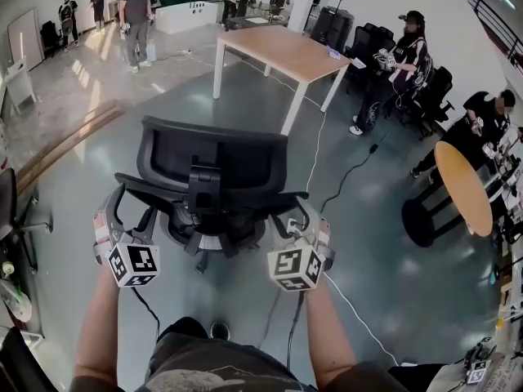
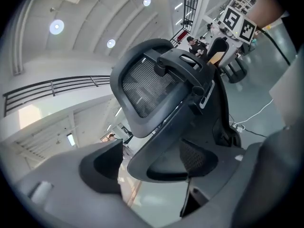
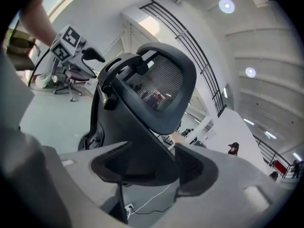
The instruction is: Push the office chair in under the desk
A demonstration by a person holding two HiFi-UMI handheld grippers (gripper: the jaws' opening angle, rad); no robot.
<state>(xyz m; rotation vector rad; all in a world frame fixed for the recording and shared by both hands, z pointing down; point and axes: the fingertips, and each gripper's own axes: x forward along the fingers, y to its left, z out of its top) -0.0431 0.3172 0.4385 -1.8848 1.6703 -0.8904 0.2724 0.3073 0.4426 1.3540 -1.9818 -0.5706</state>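
A black mesh-backed office chair (image 1: 212, 158) stands just in front of me with its back toward me. The wooden desk (image 1: 282, 51) with white legs is well beyond it across the grey floor. My left gripper (image 1: 121, 211) is at the chair's left side and my right gripper (image 1: 309, 217) at its right side, both at the level of the frame below the backrest. In the left gripper view the chair (image 2: 156, 80) has a dark curved edge lying between the spread jaws of the left gripper (image 2: 152, 175), with a gap on one side. In the right gripper view the chair (image 3: 156, 84) has its frame between the parted jaws of the right gripper (image 3: 147, 170).
A round wooden table (image 1: 462, 186) stands at the right with people beside it. A black cable (image 1: 351, 174) and a white cable (image 1: 359, 317) run over the floor. Several people stand at the back. Another chair (image 1: 12, 211) is at the left edge.
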